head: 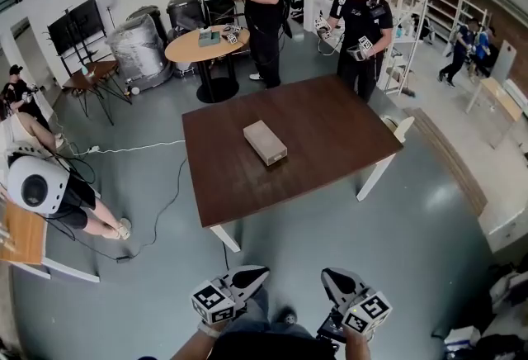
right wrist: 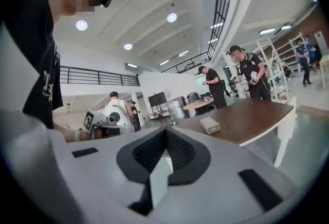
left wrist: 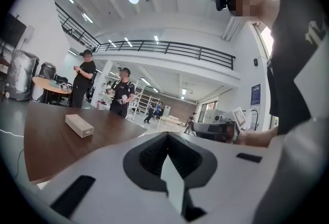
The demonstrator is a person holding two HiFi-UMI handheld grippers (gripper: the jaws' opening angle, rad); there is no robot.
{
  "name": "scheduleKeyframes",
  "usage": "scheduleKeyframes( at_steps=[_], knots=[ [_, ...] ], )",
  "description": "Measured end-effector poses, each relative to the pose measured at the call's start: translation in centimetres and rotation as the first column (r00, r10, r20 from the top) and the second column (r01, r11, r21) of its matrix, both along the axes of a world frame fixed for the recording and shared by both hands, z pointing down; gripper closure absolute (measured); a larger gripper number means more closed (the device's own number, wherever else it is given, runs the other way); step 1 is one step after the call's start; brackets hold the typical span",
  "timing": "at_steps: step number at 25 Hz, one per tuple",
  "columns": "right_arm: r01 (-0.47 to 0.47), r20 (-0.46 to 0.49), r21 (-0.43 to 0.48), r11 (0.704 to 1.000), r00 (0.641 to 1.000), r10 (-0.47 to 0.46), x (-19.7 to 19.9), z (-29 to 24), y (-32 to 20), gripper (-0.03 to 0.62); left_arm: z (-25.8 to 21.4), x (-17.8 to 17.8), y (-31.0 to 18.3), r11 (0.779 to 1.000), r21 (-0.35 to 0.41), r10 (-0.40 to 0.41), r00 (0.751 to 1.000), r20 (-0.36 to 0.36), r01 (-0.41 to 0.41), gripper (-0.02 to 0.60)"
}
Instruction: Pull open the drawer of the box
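Observation:
A long beige box (head: 265,142) lies near the middle of the dark brown table (head: 330,135), one short end turned toward me. It also shows as a small box (left wrist: 79,125) in the left gripper view and a small box (right wrist: 209,125) in the right gripper view. Both grippers are held low by my body, well short of the table's near edge. My left gripper (head: 247,277) is shut with nothing in it, its jaws meeting at the left gripper (left wrist: 167,162). My right gripper (head: 336,279) is likewise shut and empty, seen closed at the right gripper (right wrist: 163,159).
Two people (head: 262,11) stand beyond the table's far side, one by a round wooden table (head: 206,45). A white chair (head: 401,131) stands at the table's right corner. A cable (head: 165,201) runs over the grey floor at left, near a seated person (head: 82,210).

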State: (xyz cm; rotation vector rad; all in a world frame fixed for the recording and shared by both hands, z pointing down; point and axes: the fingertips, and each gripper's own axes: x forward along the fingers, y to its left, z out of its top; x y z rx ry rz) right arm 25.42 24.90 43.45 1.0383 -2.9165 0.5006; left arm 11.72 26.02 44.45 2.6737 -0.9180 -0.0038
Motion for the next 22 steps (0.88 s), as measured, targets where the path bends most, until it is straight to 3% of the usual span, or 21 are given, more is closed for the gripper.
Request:
scheduleKeyframes(
  at_steps=[5, 8, 11, 16, 22],
  knots=[
    [-0.033, -0.048, 0.002, 0.999, 0.998, 0.033, -1.2, -0.6, -4.8, 0.606, -1.1, -1.5, -4.7, 0.999, 0.015, 0.042, 0.999, -0.031, -0.041, 0.575],
    [-0.037, 0.020, -0.033, 0.999, 0.999, 0.037, -3.8, -1.3, -8.6, 0.608, -1.7, -3.2, -8.1, 0.998, 0.028, 0.049, 0.998, -0.036, -0.048, 0.575],
    [0.022, 0.112, -0.015, 1.000, 0.994, -0.020, -8.0, -3.4, -12.3, 0.608, -1.8, -5.5, -11.5, 0.998, 0.048, 0.041, 0.998, -0.042, -0.039, 0.575],
    [0.150, 0.000, 0.036, 0.988, 0.989, -0.150, -16.2, -4.1, -16.8, 0.608, -1.0, -10.5, -16.8, 0.999, 0.040, -0.011, 0.998, -0.055, 0.013, 0.575],
    [0.159, -0.106, 0.042, 0.986, 0.982, -0.154, -20.8, -0.7, -21.6, 0.606, 1.2, -15.8, -21.5, 0.998, 0.049, -0.026, 0.996, -0.081, 0.030, 0.575]
  ],
)
